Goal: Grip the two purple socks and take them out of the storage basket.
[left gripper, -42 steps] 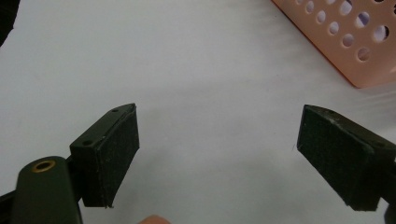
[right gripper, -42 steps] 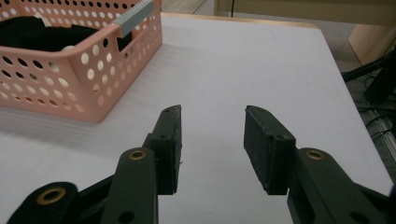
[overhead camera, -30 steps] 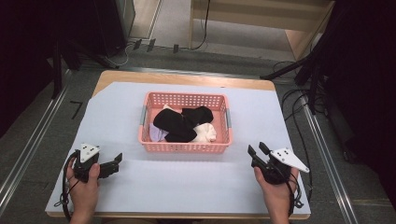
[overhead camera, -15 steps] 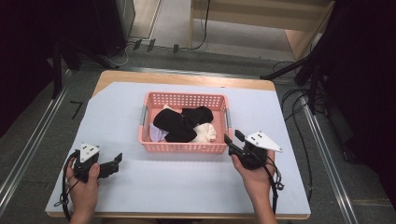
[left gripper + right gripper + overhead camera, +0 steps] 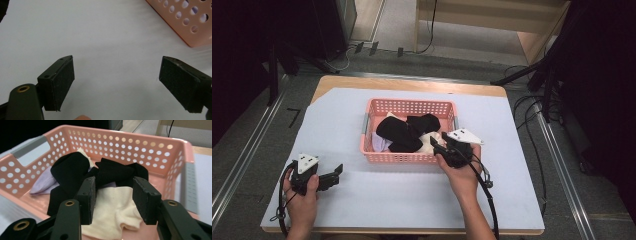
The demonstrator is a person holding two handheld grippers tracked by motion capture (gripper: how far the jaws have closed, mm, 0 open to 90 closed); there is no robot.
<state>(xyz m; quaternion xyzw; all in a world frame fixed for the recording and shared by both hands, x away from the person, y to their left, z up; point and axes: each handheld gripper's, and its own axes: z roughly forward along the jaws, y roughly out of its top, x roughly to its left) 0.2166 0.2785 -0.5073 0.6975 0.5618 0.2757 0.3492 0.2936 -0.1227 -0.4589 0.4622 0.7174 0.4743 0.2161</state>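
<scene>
With the right tongs (image 5: 113,195) apart above the cream sock (image 5: 112,210) at the basket's (image 5: 377,152) lower right corner, centre frame, closing may also pinch the overlapping black sock (image 5: 68,173), while the left tongs (image 5: 117,82), apart, idle over the table (image 5: 412,200).

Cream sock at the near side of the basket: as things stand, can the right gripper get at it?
Probably yes. The right gripper hangs over the pink basket's near rim with its jaws apart, and the cream sock lies uncovered just beyond them. The black socks sit farther back, not on top of it.
</scene>
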